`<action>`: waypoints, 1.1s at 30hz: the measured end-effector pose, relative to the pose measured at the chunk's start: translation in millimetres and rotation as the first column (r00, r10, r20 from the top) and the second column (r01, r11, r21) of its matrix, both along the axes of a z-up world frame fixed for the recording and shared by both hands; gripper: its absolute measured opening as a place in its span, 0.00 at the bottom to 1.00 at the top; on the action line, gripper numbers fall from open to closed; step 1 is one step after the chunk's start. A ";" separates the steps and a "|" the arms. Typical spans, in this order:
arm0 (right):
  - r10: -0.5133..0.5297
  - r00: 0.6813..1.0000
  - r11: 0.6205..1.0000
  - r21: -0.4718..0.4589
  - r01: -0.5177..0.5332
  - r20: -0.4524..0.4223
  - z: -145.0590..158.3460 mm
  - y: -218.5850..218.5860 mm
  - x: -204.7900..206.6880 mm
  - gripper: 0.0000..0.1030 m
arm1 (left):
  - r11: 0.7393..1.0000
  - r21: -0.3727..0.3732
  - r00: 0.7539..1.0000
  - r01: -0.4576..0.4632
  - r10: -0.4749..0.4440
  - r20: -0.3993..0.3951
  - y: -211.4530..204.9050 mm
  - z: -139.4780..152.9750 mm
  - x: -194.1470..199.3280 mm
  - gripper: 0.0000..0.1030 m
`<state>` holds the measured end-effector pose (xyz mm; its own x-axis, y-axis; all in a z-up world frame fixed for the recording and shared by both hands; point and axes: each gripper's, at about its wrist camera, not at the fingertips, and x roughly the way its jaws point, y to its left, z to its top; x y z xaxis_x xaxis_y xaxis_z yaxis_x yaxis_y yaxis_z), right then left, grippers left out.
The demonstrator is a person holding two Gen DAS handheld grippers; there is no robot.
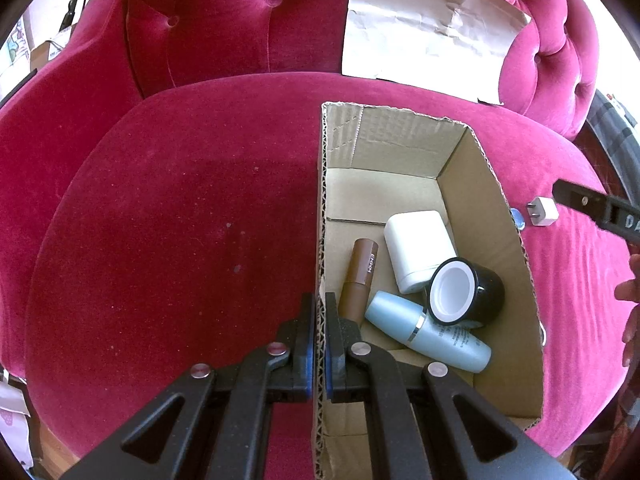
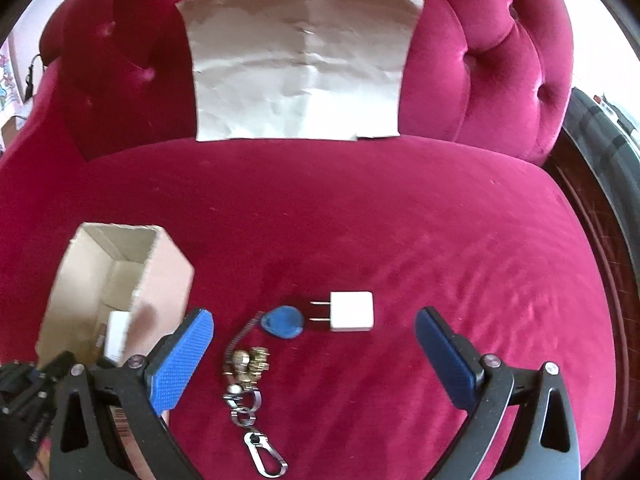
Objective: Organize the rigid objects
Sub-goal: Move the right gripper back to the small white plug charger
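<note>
The left gripper (image 1: 319, 344) is clamping its jaws tight on the near-left wall of an open cardboard box (image 1: 496, 216) that is sitting on a crimson velvet armchair seat (image 1: 180, 220). Inside the box are lying a brown tube (image 1: 362, 276), a white case (image 1: 418, 248), a black jar (image 1: 468, 294) tipped on its side showing a white inside, and a pale blue bottle (image 1: 428, 332) resting against the jar. The right gripper (image 2: 316, 354) is hanging over the seat with its jaws spread as wide as they go, gripping nothing. Between and just ahead of its blue pads (image 2: 182, 360) are lying a white plug adapter (image 2: 352, 311), prongs pointing at a blue key fob (image 2: 283, 322), and a keyring with brass keys and a carabiner (image 2: 250, 364) trailing toward the camera. These are lying just to the right of the box. A crumpled sheet of paper (image 2: 300, 64) is leaning against the tufted chair back (image 2: 500, 60)
</note>
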<state>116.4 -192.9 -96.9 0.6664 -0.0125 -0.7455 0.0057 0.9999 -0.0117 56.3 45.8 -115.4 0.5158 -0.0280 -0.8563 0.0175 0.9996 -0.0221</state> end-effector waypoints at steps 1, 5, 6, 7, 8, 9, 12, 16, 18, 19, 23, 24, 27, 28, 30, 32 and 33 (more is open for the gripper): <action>-0.004 1.000 1.000 -0.001 0.004 -0.006 -2.7 -2.3 0.8 1.00 | 1.000 0.000 1.000 0.000 0.000 0.000 0.0 0.0 -0.1 0.03; -0.029 0.999 1.000 -0.009 0.029 -0.023 -16.2 -13.4 4.8 1.00 | 1.000 0.000 1.000 0.001 -0.001 0.000 0.0 0.1 -0.1 0.03; -0.035 0.999 0.999 -0.011 0.035 -0.026 -18.8 -15.6 5.6 1.00 | 1.000 0.000 1.000 0.001 -0.001 0.000 -0.1 0.0 0.0 0.03; -0.038 0.999 0.999 -0.012 0.038 -0.028 -20.6 -17.3 6.0 1.00 | 1.000 0.000 1.000 0.000 0.000 0.000 -0.1 0.1 -0.1 0.03; -0.040 0.999 0.999 -0.010 0.040 -0.030 -22.7 -19.5 6.7 1.00 | 1.000 -0.001 1.000 -0.001 0.001 0.000 -0.2 0.1 -0.2 0.03; -0.042 0.999 0.999 -0.010 0.042 -0.033 -25.2 -21.8 7.8 1.00 | 1.000 -0.001 1.000 0.000 0.000 0.000 -0.3 0.2 -0.2 0.03; -0.050 0.998 0.999 -0.023 0.049 -0.030 -29.4 -25.5 11.0 1.00 | 1.000 0.000 1.000 0.001 -0.001 0.001 -0.6 0.3 -0.6 0.03; -0.063 0.998 0.998 -0.019 0.063 -0.024 -34.3 -30.9 16.1 1.00 | 1.000 -0.002 1.000 0.002 -0.002 0.000 -0.5 0.6 -1.3 0.03; -0.069 0.997 0.998 -0.012 0.068 -0.028 -37.0 -32.8 18.8 1.00 | 1.000 -0.002 1.000 0.002 -0.002 0.000 -0.6 0.8 -1.5 0.03; -0.070 0.997 0.997 -0.009 0.070 -0.029 -38.3 -33.8 19.7 1.00 | 1.000 -0.003 1.000 0.002 -0.002 0.000 -0.5 0.8 -1.5 0.03; -0.074 0.996 0.997 -0.006 0.074 -0.043 -45.8 -37.6 24.8 0.99 | 1.000 -0.004 1.000 0.001 -0.001 0.000 -0.6 0.9 -1.2 0.03; -0.074 0.996 0.997 -0.003 0.074 -0.044 -46.6 -38.0 25.6 0.99 | 1.000 -0.004 1.000 0.002 -0.002 0.000 -0.7 0.8 -1.3 0.03; -0.071 0.996 0.997 0.003 0.071 -0.047 -48.1 -38.4 24.7 0.93 | 1.000 -0.004 1.000 0.002 -0.002 0.000 -0.9 0.7 -1.5 0.03; -0.069 0.996 0.998 0.002 0.069 -0.048 -48.5 -38.1 24.8 0.90 | 1.000 -0.004 1.000 0.001 -0.001 0.001 -1.3 0.8 -1.6 0.03; -0.066 0.997 0.998 0.001 0.066 -0.045 -50.3 -37.3 24.6 0.86 | 1.000 -0.003 1.000 0.002 -0.002 0.001 -0.9 0.7 -1.4 0.03; -0.059 0.997 0.998 0.006 0.059 -0.056 -52.2 -36.6 24.9 0.78 | 1.000 -0.003 1.000 0.003 -0.003 0.001 -1.0 0.6 -1.7 0.03; -0.052 0.997 0.999 0.007 0.052 -0.058 -52.8 -35.9 24.8 0.75 | 1.000 -0.003 1.000 0.002 -0.002 0.001 -0.9 0.7 -1.7 0.03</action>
